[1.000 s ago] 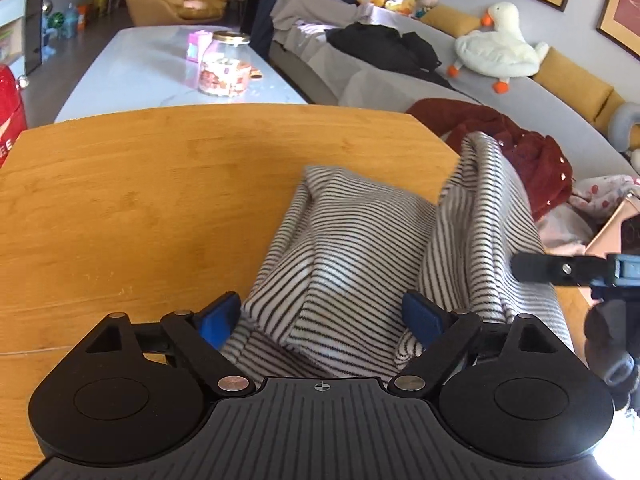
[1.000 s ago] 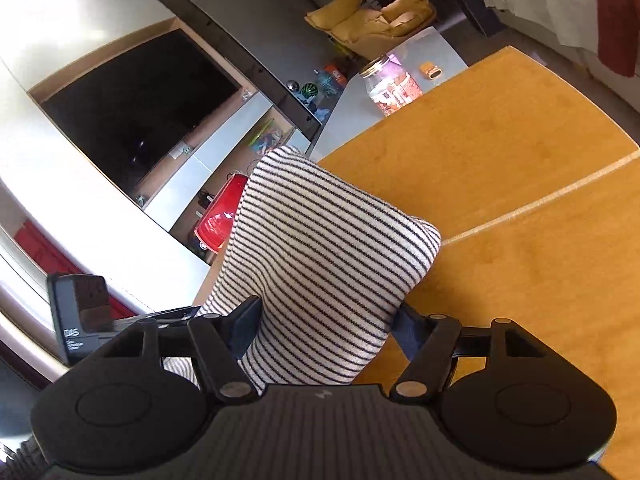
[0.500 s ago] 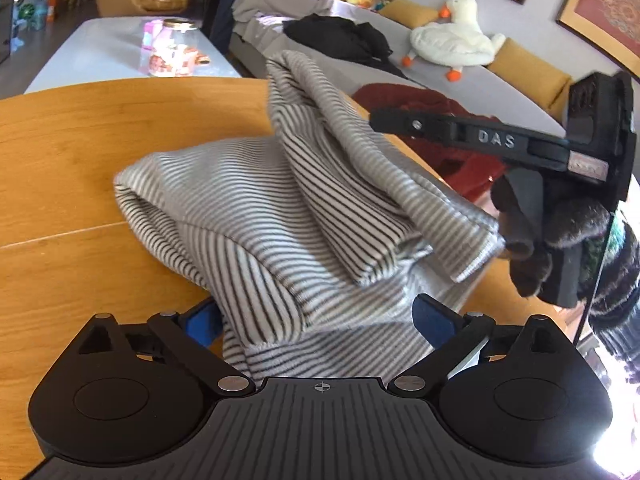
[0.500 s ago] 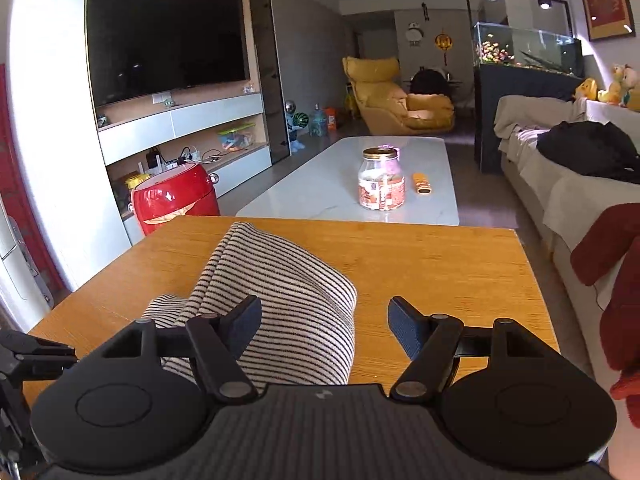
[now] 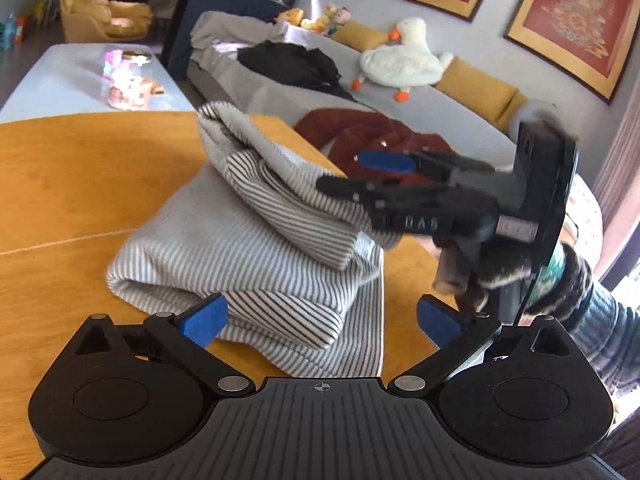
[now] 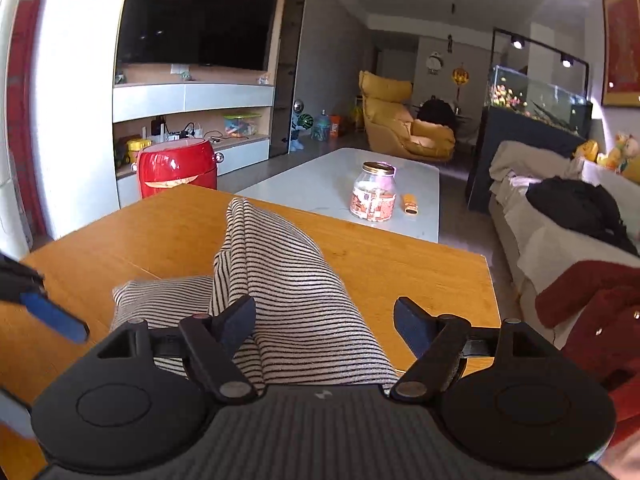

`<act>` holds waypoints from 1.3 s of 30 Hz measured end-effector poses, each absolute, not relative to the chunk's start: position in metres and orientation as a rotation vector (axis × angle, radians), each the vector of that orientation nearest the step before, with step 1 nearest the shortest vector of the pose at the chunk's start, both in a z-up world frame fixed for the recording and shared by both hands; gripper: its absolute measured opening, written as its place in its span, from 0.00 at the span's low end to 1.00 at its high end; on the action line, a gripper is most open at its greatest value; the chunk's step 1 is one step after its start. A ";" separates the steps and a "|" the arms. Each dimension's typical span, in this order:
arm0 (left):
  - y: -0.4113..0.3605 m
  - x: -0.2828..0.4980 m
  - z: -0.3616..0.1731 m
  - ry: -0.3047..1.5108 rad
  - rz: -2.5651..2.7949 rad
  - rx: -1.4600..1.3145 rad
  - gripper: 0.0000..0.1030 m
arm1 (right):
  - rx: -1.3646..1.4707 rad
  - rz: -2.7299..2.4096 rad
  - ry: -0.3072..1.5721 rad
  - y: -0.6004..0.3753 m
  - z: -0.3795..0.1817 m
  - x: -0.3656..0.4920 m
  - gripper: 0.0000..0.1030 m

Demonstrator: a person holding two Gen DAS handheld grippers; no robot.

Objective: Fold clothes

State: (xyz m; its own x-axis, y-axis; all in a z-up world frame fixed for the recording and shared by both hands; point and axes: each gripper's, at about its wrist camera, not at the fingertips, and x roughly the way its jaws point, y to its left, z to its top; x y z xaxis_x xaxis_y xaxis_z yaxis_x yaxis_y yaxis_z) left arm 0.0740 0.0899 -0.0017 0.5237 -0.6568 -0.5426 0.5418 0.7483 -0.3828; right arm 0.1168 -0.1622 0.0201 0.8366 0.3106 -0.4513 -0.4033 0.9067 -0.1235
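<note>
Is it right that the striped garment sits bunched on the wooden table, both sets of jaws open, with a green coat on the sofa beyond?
Not quite. The coat on the sofa is dark red, as the left wrist view shows. The striped garment on the wooden table and both open sets of jaws are as you say.

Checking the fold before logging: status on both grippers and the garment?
Left gripper open, right gripper open, neither clamped. Striped top bunched on wooden table, fold unfinished. Nothing blocking it.

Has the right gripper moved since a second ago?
Yes. The right gripper has levelled out, facing the glass jar across the wooden table, open over the striped garment.
</note>
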 end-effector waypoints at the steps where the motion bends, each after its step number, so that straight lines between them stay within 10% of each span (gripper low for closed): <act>1: 0.094 0.076 0.004 0.704 -0.696 -0.187 1.00 | -0.217 0.394 0.441 -0.158 0.019 0.117 0.76; 11: 0.093 0.103 -0.009 0.717 -0.592 -0.301 1.00 | -0.504 0.358 0.436 -0.121 -0.013 0.114 0.83; 14: 0.091 0.109 -0.018 0.733 -0.581 -0.321 0.99 | -0.444 0.298 0.428 -0.142 -0.008 0.121 0.42; 16: 0.090 0.113 -0.024 0.744 -0.574 -0.334 0.96 | -0.310 0.304 0.434 -0.161 0.014 0.127 0.33; 24: 0.089 0.123 -0.043 0.764 -0.558 -0.387 0.93 | -0.234 0.645 0.366 -0.140 0.085 0.064 0.32; 39: 0.189 0.079 0.017 0.522 -0.333 -0.493 0.94 | -0.674 0.626 0.397 -0.038 -0.012 -0.002 0.43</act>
